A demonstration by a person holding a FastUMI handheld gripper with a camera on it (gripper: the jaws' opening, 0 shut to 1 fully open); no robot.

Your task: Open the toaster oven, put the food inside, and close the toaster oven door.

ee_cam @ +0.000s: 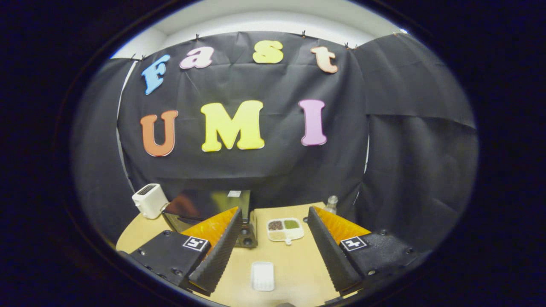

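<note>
Toaster oven (209,204) seemingly closed, divided food tray (285,229) beside

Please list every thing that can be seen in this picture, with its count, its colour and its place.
table: one, light wood colour, under everything.
toaster oven: one, dark with a shiny door, beyond the left finger, door looks shut.
toaster: one, white, beside the toaster oven, at the table's far edge.
divided tray: one, white, three compartments with dark brown, green and pale food, beyond the fingers, in the gap between them.
dish: one, white, rectangular, looks empty, on the table between the fingers.
bottle: one, clear, at the table's far edge beyond the right finger.
cloth wall: black, behind the table.
fingers: two, wide apart, holding nothing, above the table.
</note>
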